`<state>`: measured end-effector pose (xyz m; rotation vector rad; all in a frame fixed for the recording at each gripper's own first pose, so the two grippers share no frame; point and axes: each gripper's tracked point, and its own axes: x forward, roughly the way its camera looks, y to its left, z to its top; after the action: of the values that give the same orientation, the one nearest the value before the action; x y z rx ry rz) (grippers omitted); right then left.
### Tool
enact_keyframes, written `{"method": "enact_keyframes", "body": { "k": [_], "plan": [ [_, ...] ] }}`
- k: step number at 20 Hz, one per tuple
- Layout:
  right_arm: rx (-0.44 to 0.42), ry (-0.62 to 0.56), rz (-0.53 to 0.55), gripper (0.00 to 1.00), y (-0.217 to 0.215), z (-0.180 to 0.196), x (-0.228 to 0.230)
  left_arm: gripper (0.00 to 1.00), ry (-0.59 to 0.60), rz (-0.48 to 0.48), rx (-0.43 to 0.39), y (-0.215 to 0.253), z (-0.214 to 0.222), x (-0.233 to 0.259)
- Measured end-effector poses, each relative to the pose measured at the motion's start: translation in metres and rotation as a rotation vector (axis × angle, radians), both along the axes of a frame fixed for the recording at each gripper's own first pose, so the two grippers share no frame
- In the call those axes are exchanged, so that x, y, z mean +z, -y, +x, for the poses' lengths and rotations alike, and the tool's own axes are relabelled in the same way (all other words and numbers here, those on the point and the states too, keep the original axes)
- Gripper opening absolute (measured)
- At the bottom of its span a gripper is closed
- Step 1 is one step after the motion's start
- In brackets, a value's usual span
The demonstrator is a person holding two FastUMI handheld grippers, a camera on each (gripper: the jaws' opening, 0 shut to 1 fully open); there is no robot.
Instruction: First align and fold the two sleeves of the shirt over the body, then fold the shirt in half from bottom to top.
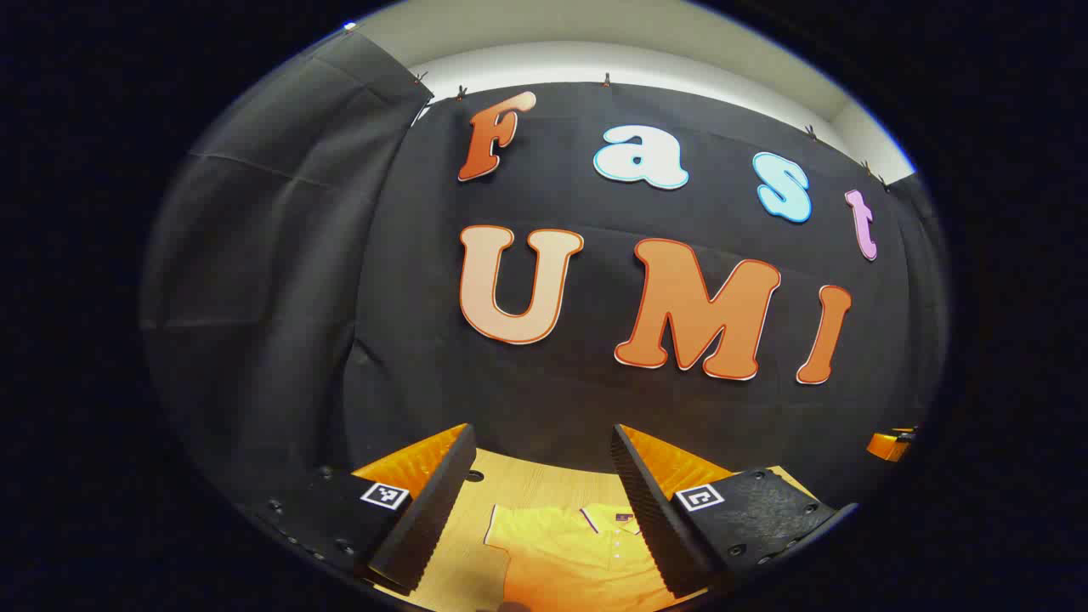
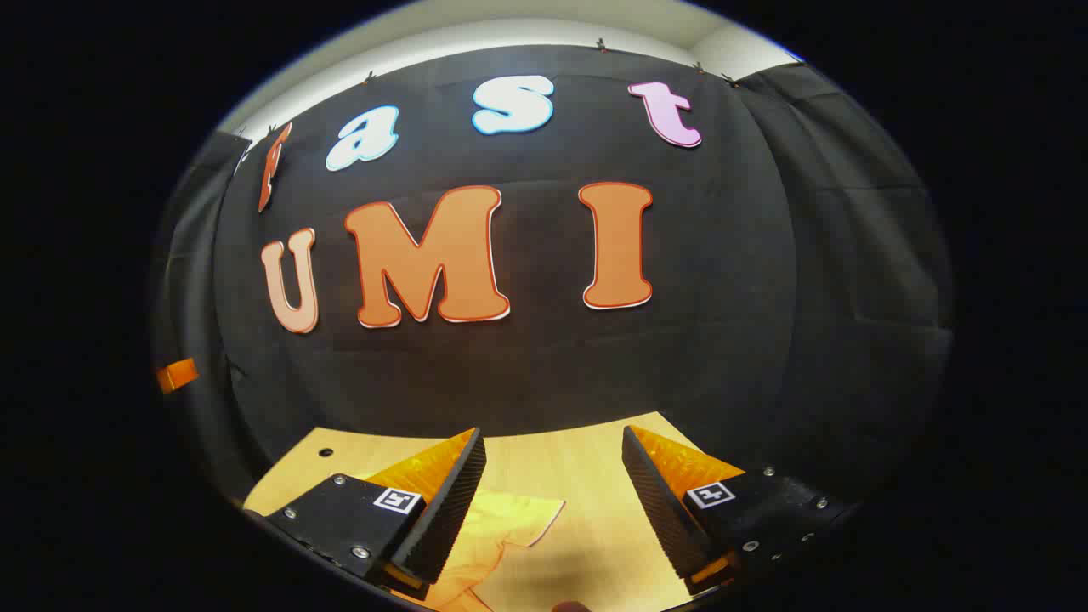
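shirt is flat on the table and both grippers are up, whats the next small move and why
Probably lower the open right gripper toward the sleeve of the yellow shirt and close the fingers on its edge. Both grippers hang open above the wooden table, holding nothing, and the sleeve lies spread out, not yet folded.

Yellow shirt [image 1: 565, 552] flat on wooden table [image 2: 552, 467].

No readable text; square coded markers [image 1: 384, 495] on hand-held gripper fingers, undecipherable.
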<state>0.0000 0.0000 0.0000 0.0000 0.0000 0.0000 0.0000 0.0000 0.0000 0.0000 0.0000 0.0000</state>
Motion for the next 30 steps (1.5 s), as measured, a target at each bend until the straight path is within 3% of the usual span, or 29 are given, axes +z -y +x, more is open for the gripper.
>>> {"method": "enact_keyframes", "body": {
  "k": [9, 23, 30],
  "plan": [
    [-0.038, -0.021, 0.024, 0.97, -0.014, 0.002, -0.003, 0.98, -0.042, 0.076, -0.051, -0.002, 0.035, -0.006],
    [-0.054, -0.097, -0.005, 0.98, -0.033, 0.010, -0.017, 0.98, -0.075, 0.075, -0.073, -0.014, 0.047, -0.014],
    [-0.053, -0.260, 0.020, 0.98, -0.036, 0.038, -0.052, 0.98, -0.094, 0.074, -0.059, -0.023, 0.049, -0.024]
  ]
}}
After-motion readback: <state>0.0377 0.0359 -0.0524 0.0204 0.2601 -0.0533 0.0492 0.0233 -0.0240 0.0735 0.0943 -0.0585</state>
